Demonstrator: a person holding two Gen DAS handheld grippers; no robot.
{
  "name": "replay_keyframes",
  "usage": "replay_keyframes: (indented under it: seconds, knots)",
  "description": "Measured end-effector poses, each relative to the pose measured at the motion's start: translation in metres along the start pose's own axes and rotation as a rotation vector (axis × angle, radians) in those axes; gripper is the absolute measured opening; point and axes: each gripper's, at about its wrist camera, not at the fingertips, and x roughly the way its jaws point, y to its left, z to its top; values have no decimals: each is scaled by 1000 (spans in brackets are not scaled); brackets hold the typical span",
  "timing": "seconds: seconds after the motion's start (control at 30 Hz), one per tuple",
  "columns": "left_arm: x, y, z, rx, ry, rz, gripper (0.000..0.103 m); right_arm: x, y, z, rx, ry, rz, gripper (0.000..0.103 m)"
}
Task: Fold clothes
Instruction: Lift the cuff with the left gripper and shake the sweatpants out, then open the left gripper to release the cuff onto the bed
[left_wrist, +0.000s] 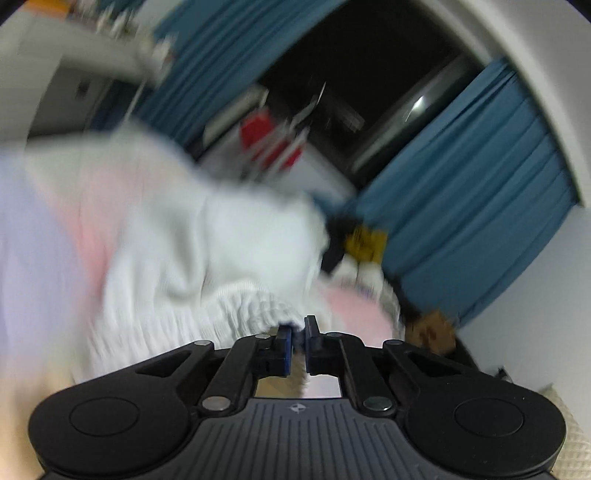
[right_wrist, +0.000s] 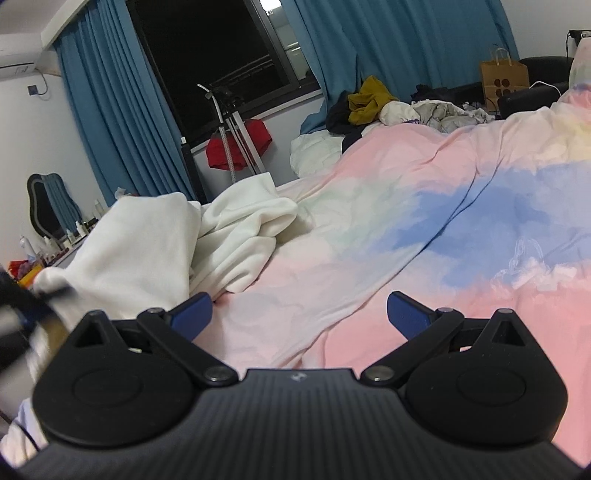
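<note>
I read the left gripper (left_wrist: 299, 328) as clenched on the ribbed hem of the white garment (left_wrist: 207, 251); the cloth bunches between the blue pads, and the jaws stand almost together. The left wrist view is motion-blurred, so I cannot tell fine detail of the fabric beyond the hem.

I read the right gripper (right_wrist: 299, 314) as released: its two blue fingertips (right_wrist: 194, 308) stand wide apart with nothing between them, above the pink, blue and pale duvet (right_wrist: 406, 229) that covers the bed.

In the right wrist view the white garment (right_wrist: 155, 236) lies crumpled in loose folds near the left edge of the bed, resting on the duvet, to the left of the right gripper. Its nearest part rises toward a blurred dark object at the left edge of that view.

At the far edge of the bed lies a pile of mixed clothing (right_wrist: 399, 105), including a mustard-yellow item. Blue curtains (right_wrist: 118, 110) flank a dark window behind it.
</note>
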Motion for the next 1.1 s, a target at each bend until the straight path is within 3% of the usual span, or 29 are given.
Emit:
replay_keyframes:
  seconds: [0.1,0.5,0.53,0.67,0.73,0.77,0.83,0.9,1.1]
  knots:
    - [-23,3,49,27,-126,20,7,2,1,-2,-3,9,3,103]
    - [-18,158,209,-191,-242,480,7,22,11,-10,-76,41,-9,103]
    - [-17,181,211,-220,-209,503,7,24,12,-11,-78,46,-9,103]
    - [-13,235,202,-337,-144,474,8,34,13,-15,-92,61,-13,103]
    - [-22,240,201,-338,-135,443,17,37,14,-15,-89,63,-11,103]
    - [-28,237,200,-336,-125,431,22,38,14,-15,-87,64,-10,103]
    - [-33,232,197,-333,-107,413,45,39,15,-14,-84,64,-8,103]
    - [-37,232,187,-323,-102,385,55,36,16,-13,-82,58,-4,103]
    - [-79,185,147,-243,-52,345,68,20,15,-8,-64,28,44,100]
